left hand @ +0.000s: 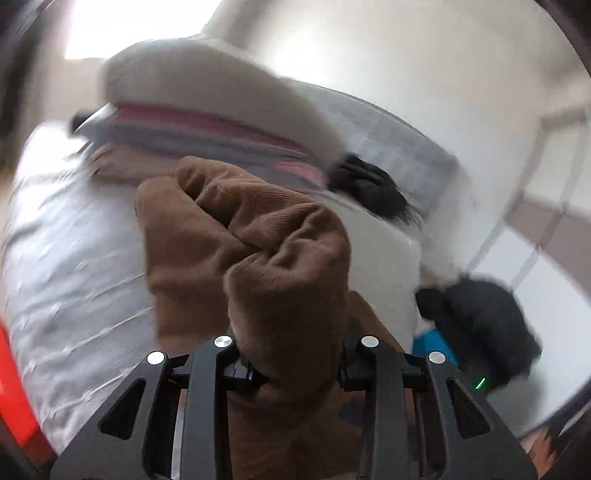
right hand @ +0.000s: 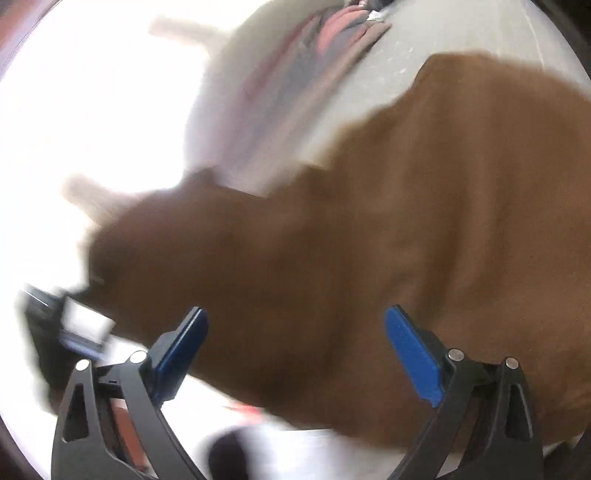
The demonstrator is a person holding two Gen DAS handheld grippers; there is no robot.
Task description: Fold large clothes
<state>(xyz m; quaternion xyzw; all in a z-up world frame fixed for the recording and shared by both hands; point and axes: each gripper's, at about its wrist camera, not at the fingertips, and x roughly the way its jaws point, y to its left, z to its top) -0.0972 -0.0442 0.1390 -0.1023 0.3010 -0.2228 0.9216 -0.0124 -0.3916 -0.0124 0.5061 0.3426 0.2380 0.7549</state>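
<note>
The left claw [left hand: 291,369] is clamped on a bunch of brown cloth [left hand: 251,236]: in the left wrist view the fabric rises crumpled from between its black fingers at the bottom centre and fills the middle of the frame, ribbed and folded on itself, hiding the pads. Behind it a white bed [left hand: 74,258] spreads over the left and centre, and at upper centre lies a stack [left hand: 207,136] of folded grey and pink pieces under a pale one. A dark furry thing [left hand: 373,188] lies right of centre, just right of the stack, and another dark shape [left hand: 480,321] with a blue bit under it sits at lower right. A red edge [left hand: 14,387] shows at lower left. In the right wrist view, heavily blurred, the right claw [right hand: 295,354] stands wide apart, its blue pads [right hand: 413,354] at the lower left and lower right of the frame with nothing pressed between them. The brown cloth [right hand: 406,221] fills the centre and right beyond the pads; whether it touches them cannot be told. The stack [right hand: 332,33] shows at top centre, and a dark device [right hand: 55,325] sits at the left edge.
</note>
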